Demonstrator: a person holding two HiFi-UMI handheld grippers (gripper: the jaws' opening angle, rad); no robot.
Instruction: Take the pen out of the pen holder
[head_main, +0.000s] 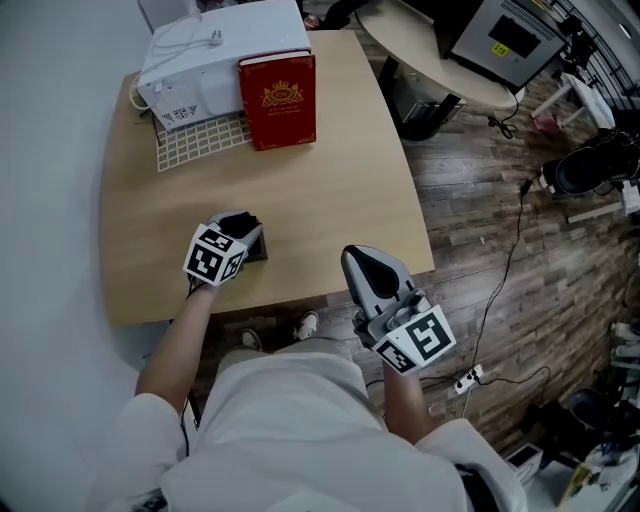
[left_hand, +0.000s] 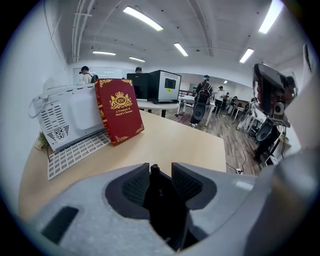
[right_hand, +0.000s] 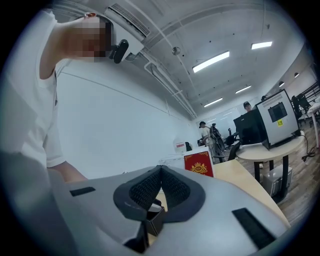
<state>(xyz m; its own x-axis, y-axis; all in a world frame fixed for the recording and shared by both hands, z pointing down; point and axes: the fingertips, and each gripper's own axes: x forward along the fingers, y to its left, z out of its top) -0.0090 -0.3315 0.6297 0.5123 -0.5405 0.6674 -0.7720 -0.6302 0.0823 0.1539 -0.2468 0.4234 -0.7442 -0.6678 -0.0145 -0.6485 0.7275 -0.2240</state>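
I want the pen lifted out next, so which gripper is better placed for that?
Left. The left gripper straddles the pen above the table; the right gripper is shut and away from it.

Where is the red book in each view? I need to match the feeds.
Head view: red book top centre, upright at the table's far end.
Left gripper view: upper left, beyond the jaws.
Right gripper view: centre, small, right of the jaw tips.
Shared landmark: the white appliance beside the book.

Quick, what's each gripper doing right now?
Left gripper: jaws partly open, dark pen between them, not clamped.
Right gripper: jaws closed, holding nothing.
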